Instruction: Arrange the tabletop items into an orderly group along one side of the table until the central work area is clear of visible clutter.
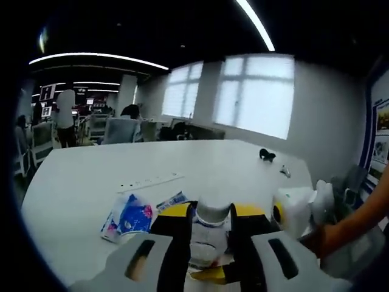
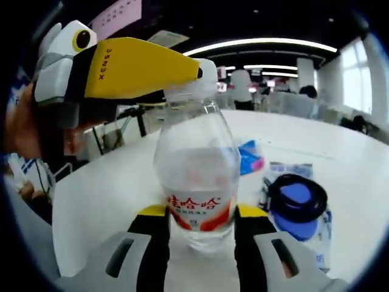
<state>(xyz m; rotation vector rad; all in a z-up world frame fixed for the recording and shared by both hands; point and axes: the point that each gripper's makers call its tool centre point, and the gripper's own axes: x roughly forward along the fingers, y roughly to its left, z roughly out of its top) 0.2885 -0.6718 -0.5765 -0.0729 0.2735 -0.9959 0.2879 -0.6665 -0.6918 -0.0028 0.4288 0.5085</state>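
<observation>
Each gripper is built with pale grey jaw arms pierced by a slot, black inner faces and yellow pads near the tips: the left gripper (image 1: 211,228) and the right gripper (image 2: 200,222). On the left gripper's yellow side, seen from the right gripper view, small dark lettering is printed, perhaps "DSNDX". A bare forearm (image 1: 358,222) is seen, no sleeve visible.

Red Chinese "娃哈哈" on bottle label (image 2: 200,210); "H" on distant sign (image 1: 48,92)
</observation>
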